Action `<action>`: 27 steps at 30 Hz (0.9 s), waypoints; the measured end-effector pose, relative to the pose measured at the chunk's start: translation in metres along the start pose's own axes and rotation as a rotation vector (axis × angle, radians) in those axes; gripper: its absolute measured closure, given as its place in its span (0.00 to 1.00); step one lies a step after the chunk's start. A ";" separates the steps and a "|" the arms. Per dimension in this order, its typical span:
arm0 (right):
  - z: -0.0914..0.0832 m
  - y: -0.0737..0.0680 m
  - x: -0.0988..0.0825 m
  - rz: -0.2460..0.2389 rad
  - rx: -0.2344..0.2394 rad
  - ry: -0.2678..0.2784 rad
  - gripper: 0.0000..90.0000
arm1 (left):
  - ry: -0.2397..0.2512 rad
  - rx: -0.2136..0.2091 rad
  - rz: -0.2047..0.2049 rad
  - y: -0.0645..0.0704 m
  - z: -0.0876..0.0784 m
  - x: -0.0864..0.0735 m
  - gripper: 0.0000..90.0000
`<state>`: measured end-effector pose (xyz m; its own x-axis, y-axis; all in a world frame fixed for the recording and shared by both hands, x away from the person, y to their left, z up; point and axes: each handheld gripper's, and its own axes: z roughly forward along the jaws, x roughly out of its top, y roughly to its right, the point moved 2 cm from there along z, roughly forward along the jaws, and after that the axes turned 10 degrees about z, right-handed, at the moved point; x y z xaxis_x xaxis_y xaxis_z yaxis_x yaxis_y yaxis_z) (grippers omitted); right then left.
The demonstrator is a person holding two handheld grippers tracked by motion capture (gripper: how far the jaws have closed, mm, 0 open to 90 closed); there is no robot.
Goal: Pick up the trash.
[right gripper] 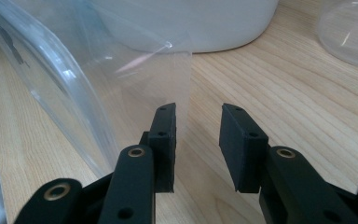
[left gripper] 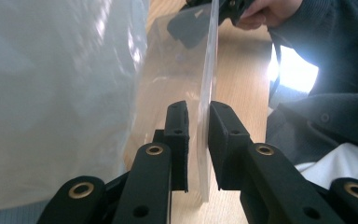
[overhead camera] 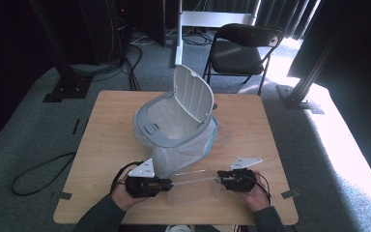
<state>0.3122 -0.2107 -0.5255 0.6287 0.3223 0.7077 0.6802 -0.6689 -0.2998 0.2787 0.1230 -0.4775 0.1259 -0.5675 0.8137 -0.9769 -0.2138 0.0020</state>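
**A:** ok so what's actually going on here? I see a clear plastic bag (overhead camera: 193, 181) stretched between the two hands near the front edge of the worktop (overhead camera: 106, 130).

**B:** yep, it hangs between the left gripper (overhead camera: 166, 184) and the right gripper (overhead camera: 221, 180), right in front of the white bin (overhead camera: 174, 123). The bin's lid (overhead camera: 192, 94) is flipped up and there's a liner (overhead camera: 181, 152) bulging out under its rim.

**A:** are the jaws clamped on the bag though?

**B:** left one: in the left gripper view the bag's thick top edge (left gripper: 208, 93) runs between the jaws, pretty much against the one on the right, with a small gap to the other. So jaws apart, bag between them, not pinched. Right gripper: jaws are clearly parted in its own view, with the bag's film (right gripper: 135, 79) running over the jaw on the left and bare wood in the gap. Can't tell if that jaw really touches the film.

**A:** and the person's hands?

**B:** one on each gripper, coming in from the bottom edge. There's a black folding chair (overhead camera: 244, 48) behind the worktop too.
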 end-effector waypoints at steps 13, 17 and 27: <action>-0.001 0.002 -0.001 0.005 -0.007 0.001 0.73 | 0.025 -0.029 0.012 0.000 -0.001 0.001 0.95; -0.002 0.005 -0.001 0.010 -0.008 0.004 0.73 | 0.042 -0.045 0.027 0.001 -0.003 0.006 0.96; -0.004 0.009 -0.002 0.024 -0.014 0.005 0.73 | 0.061 -0.070 0.049 0.003 -0.006 0.014 0.96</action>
<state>0.3150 -0.2202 -0.5271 0.6429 0.3030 0.7035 0.6599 -0.6854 -0.3078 0.2765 0.1188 -0.4627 0.0692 -0.5260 0.8477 -0.9915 -0.1302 0.0002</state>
